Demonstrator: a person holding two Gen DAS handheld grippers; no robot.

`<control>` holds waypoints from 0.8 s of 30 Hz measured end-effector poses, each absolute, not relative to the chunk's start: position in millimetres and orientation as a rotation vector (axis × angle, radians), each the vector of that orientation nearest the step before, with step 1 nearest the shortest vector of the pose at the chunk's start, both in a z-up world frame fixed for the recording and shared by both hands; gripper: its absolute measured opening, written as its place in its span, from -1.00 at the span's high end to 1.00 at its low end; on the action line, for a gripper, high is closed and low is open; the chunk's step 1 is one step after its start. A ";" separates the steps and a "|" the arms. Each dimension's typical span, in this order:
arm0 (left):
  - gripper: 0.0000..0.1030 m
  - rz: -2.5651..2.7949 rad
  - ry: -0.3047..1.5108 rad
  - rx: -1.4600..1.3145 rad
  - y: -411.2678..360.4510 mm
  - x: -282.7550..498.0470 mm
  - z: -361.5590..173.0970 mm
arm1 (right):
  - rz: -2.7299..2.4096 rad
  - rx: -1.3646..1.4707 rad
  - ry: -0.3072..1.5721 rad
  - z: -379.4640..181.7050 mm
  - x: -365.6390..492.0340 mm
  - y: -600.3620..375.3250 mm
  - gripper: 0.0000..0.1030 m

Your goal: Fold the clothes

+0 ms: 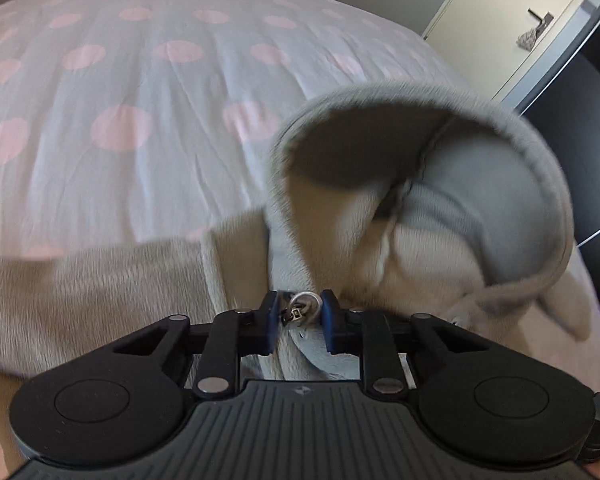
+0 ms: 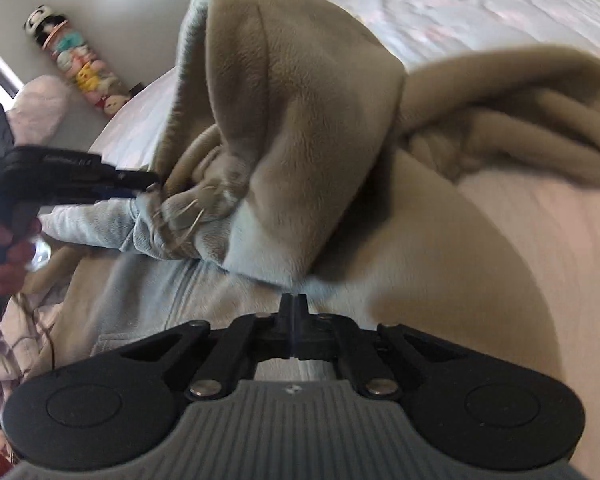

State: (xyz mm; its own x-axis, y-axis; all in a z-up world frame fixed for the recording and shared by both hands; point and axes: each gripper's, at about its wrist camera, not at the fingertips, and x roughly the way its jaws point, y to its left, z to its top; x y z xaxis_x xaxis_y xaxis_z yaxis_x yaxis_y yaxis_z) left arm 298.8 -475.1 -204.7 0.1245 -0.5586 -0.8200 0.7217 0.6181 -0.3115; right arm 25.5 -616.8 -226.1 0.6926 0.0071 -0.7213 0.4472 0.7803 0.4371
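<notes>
A beige fleece hoodie (image 1: pixel 100 292) lies on the bed, its hood (image 1: pixel 440 184) standing open in the left wrist view. My left gripper (image 1: pixel 299 312) is shut on the hoodie's collar by the zipper pull (image 1: pixel 298 312). In the right wrist view the hoodie (image 2: pixel 300 120) is bunched up with the hood raised. The left gripper (image 2: pixel 148 184) shows there at the left, holding the collar. My right gripper (image 2: pixel 295 304) is shut, its tips at the edge of the fleece; whether cloth is pinched between them I cannot tell.
The bed has a white cover with pink dots (image 1: pixel 140 80). A door with a handle (image 1: pixel 540 20) stands at the right. A column of plush toys (image 2: pixel 76 60) hangs on the wall. Other clothes (image 2: pixel 24 340) lie at the left.
</notes>
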 end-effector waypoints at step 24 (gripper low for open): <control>-0.17 -0.897 1.052 0.277 -538.1 348.5 -210.2 | -0.500 0.347 0.553 -141.3 72.5 -607.7 -0.43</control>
